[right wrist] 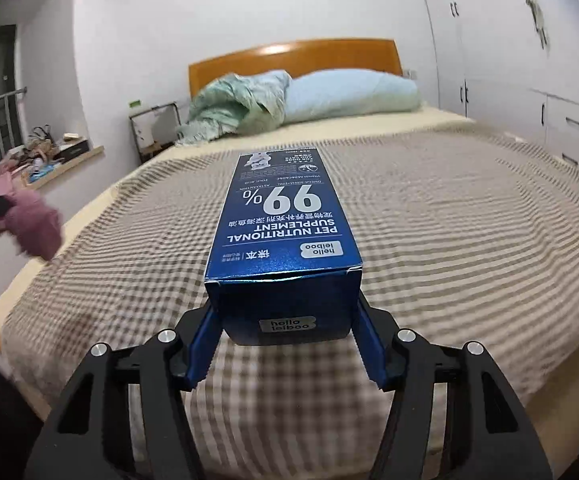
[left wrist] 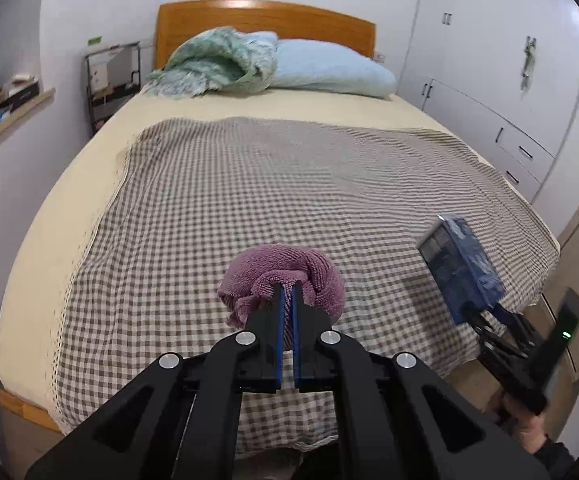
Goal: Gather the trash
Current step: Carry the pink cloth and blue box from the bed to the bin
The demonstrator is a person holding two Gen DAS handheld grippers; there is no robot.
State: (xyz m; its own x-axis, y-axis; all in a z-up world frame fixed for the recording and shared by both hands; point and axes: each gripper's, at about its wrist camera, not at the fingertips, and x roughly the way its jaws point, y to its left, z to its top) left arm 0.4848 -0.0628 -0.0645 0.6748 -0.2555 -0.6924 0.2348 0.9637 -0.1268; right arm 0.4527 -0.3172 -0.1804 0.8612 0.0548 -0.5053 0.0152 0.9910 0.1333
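My left gripper (left wrist: 288, 286) is shut on a crumpled purple cloth (left wrist: 289, 264), held just above the foot of the bed. In the right wrist view the same cloth (right wrist: 33, 224) hangs blurred at the far left, beyond the bed's edge. My right gripper (right wrist: 285, 308) is shut on the near end of a long blue carton (right wrist: 277, 216) printed "Pet Nutritional Supplement". The carton points away from me over the checked blanket. In the left wrist view the carton (left wrist: 461, 264) tilts up at the right, with a hand below it.
A checked brown-and-cream blanket (left wrist: 249, 200) covers the bed. A pale blue pillow (left wrist: 329, 68) and a green throw (left wrist: 213, 64) lie by the wooden headboard (left wrist: 265, 16). White wardrobes (left wrist: 489, 80) line the right. A cluttered ledge (left wrist: 5, 100) and a metal rack (left wrist: 109, 76) stand at the left.
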